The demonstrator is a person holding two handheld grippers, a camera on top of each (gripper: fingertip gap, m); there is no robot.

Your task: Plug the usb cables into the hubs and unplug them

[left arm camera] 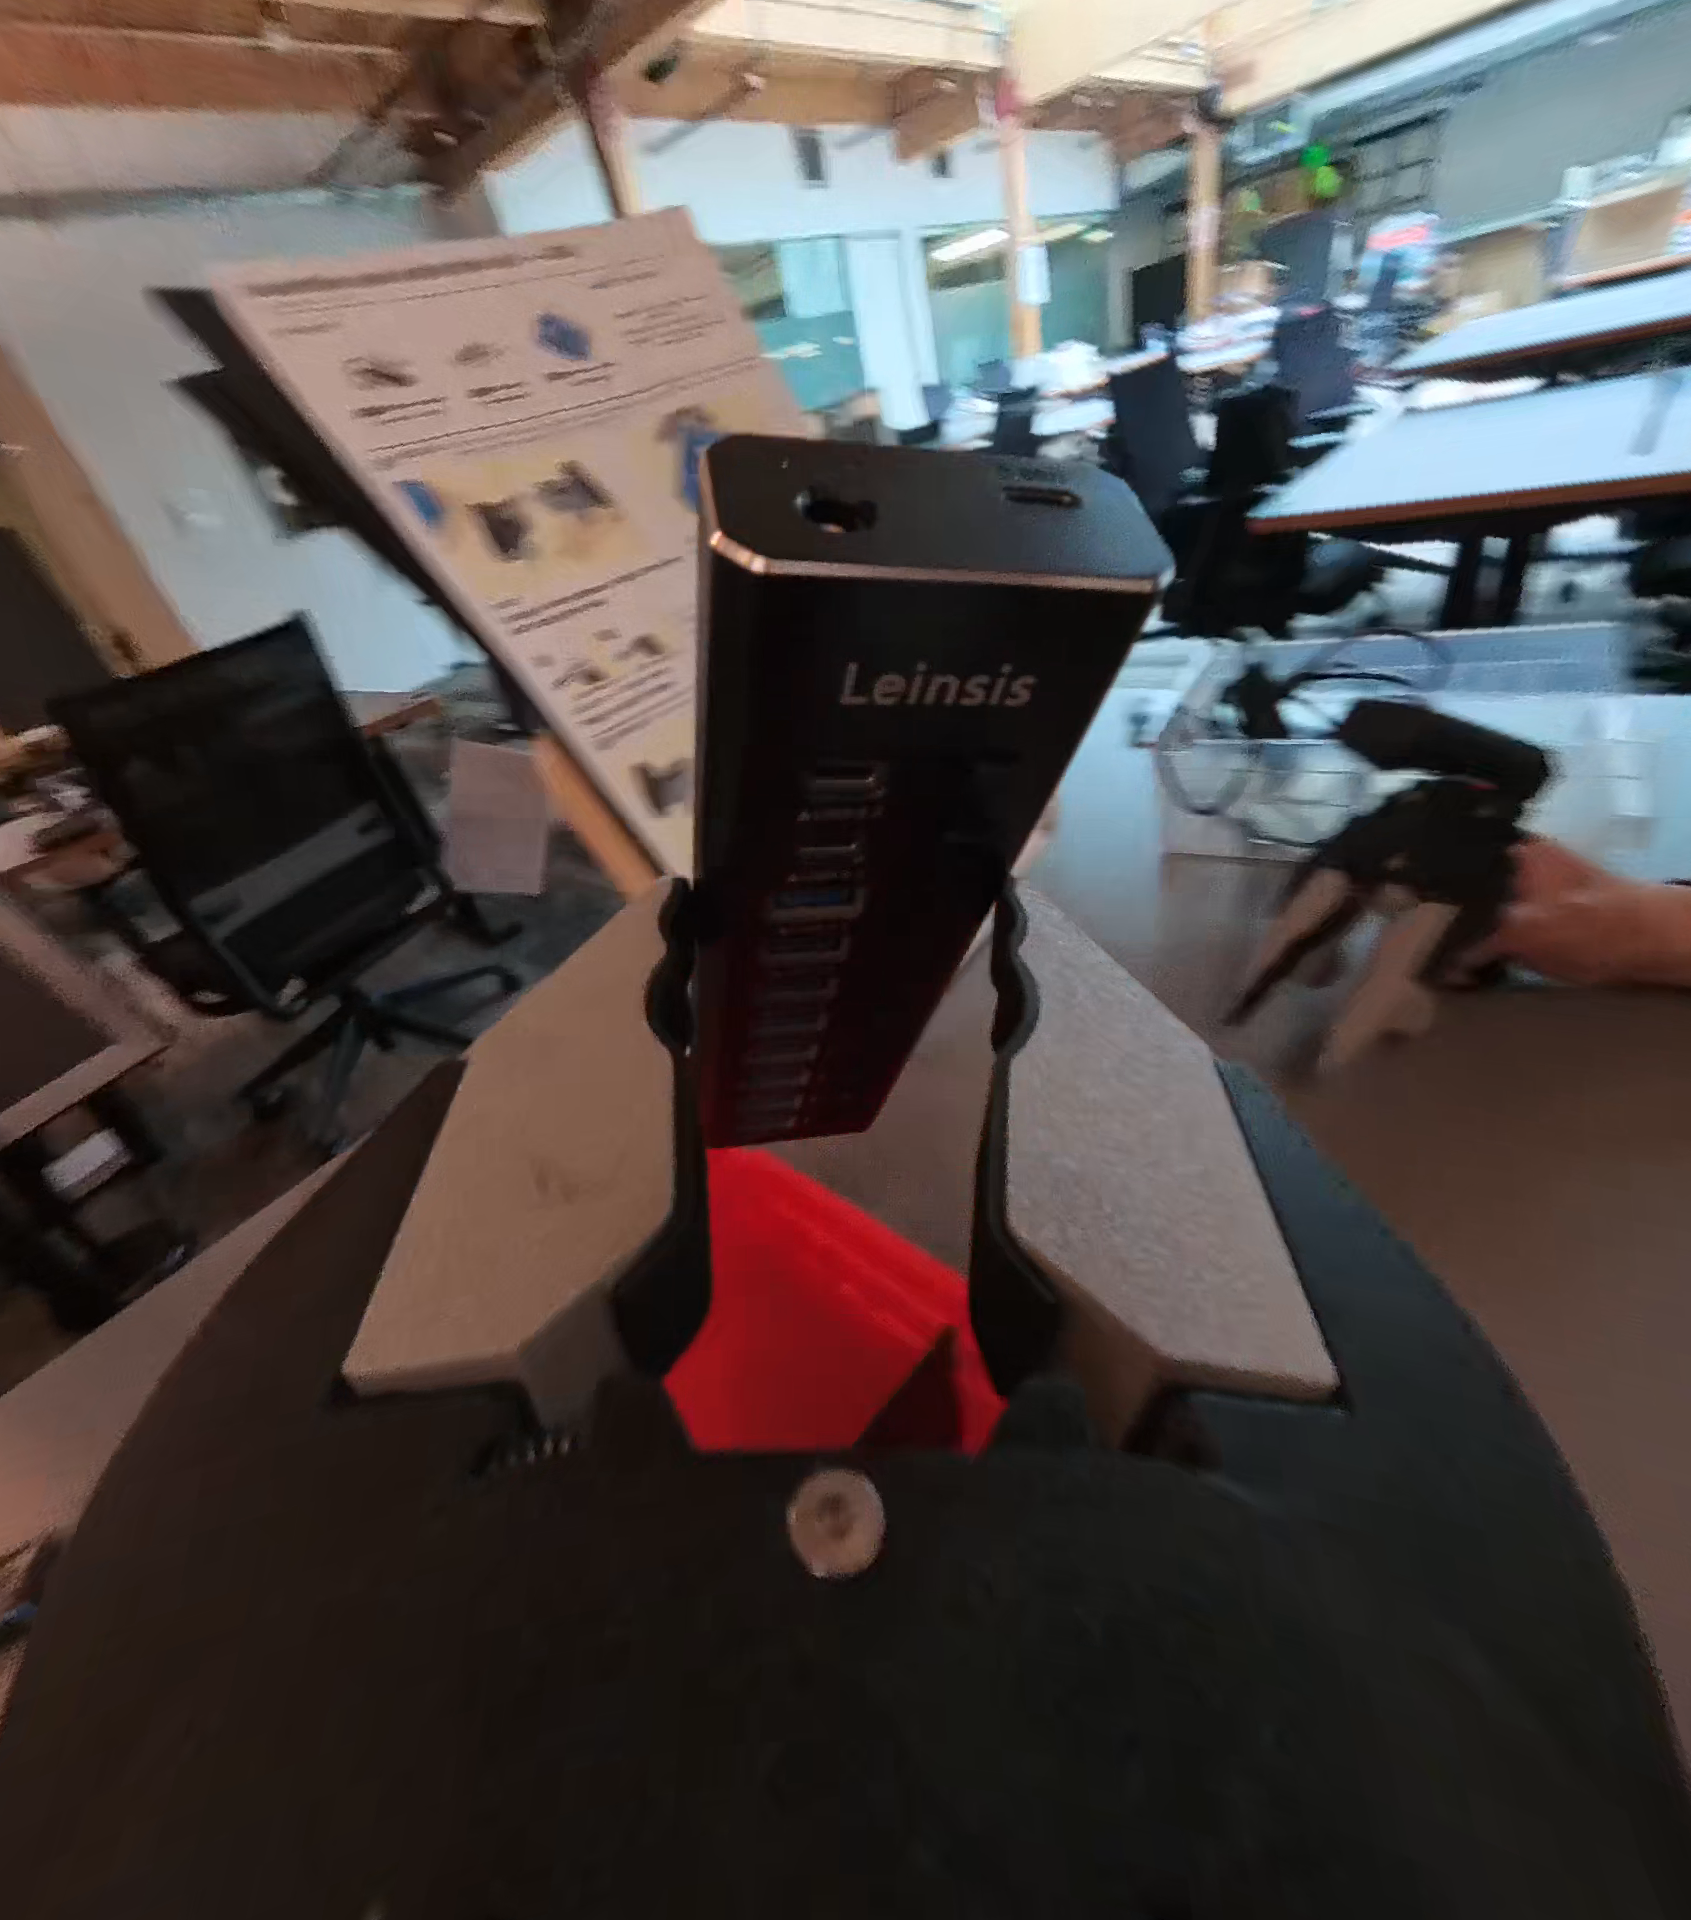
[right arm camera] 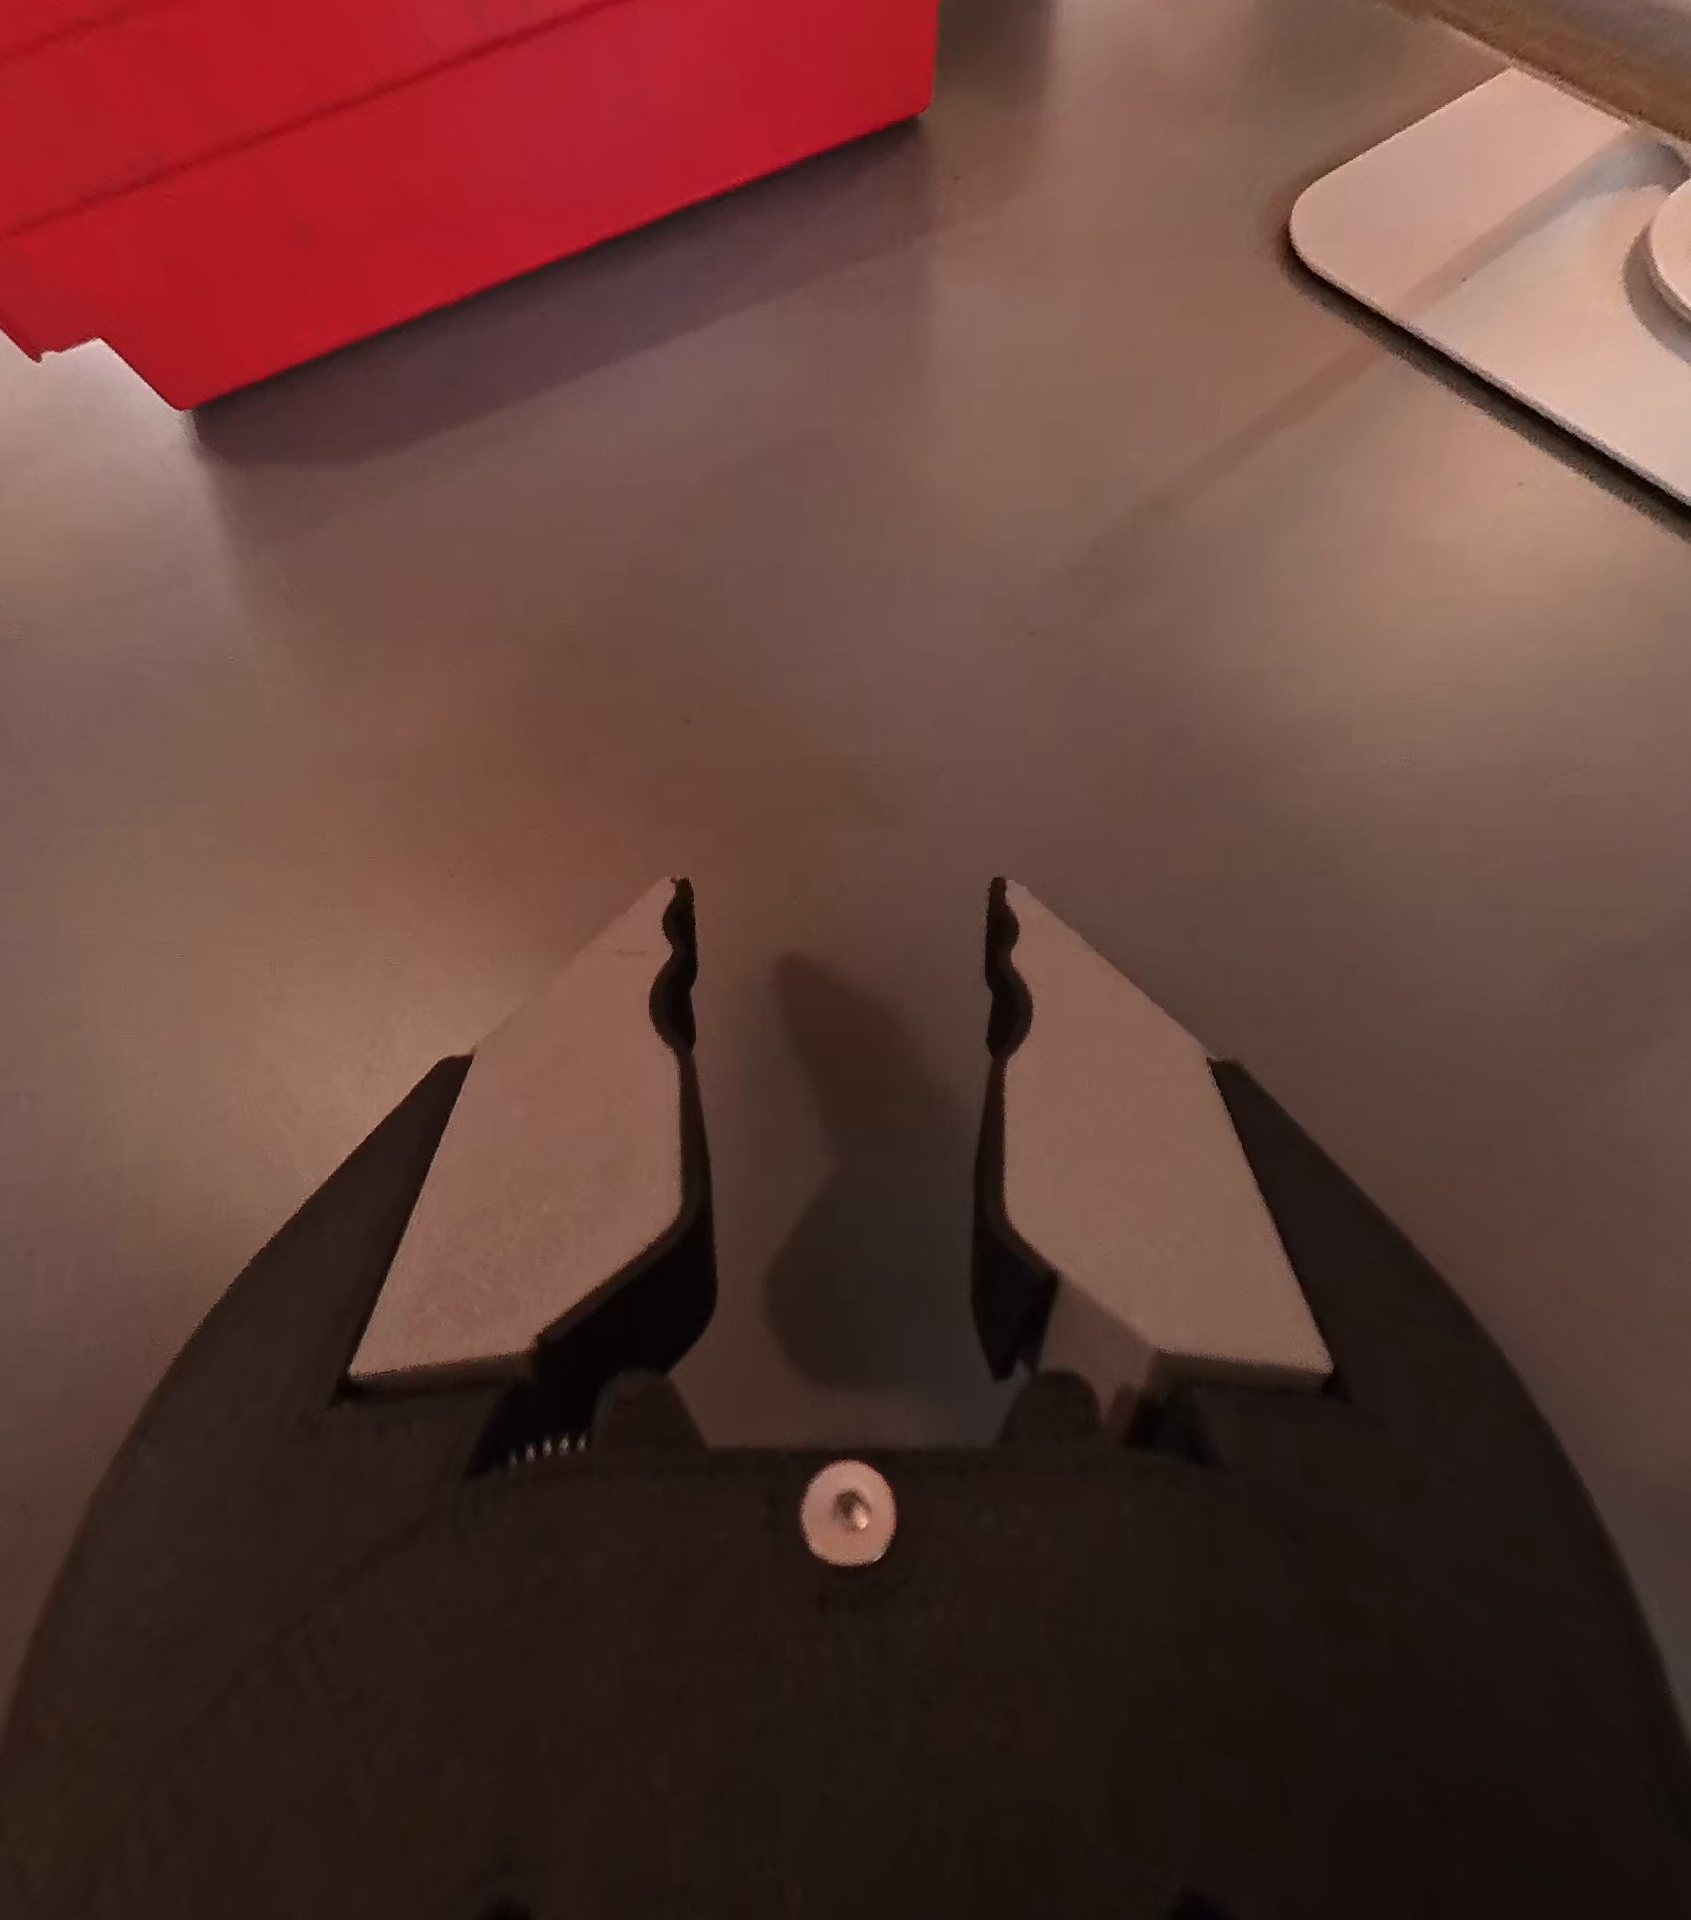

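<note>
At the far left of the left wrist view a black mesh office chair (left arm camera: 249,810) stands on the floor, and beside it a white poster board (left arm camera: 508,436) with pictures leans back at a slant. In the middle, the left tongs (left arm camera: 841,914) are clamped on a long black USB hub (left arm camera: 914,748), one finger pressing each long side near its lower half. The hub is held up off the bench, roughly upright and tipped a little to the right, with its row of ports facing the camera and one blue port among them. Its top end face shows a round socket and a small slot. Below the hub, between the fingers, part of a red bin (left arm camera: 799,1309) shows. To the right, over the grey bench (left arm camera: 1443,1195), the right tongs (left arm camera: 1340,977) appear farther off, gripped by a person's hand (left arm camera: 1610,925); that part is blurred, so what lies just behind them, perhaps a clear container, is hard to make out.

In the right wrist view the red bin (right arm camera: 384,187) sits at the upper left on the bench (right arm camera: 820,623). The right tongs (right arm camera: 841,904) stand apart with nothing between them, hovering low over bare bench. At the upper right lies a flat pale stand base (right arm camera: 1506,260) with a round fitting.
</note>
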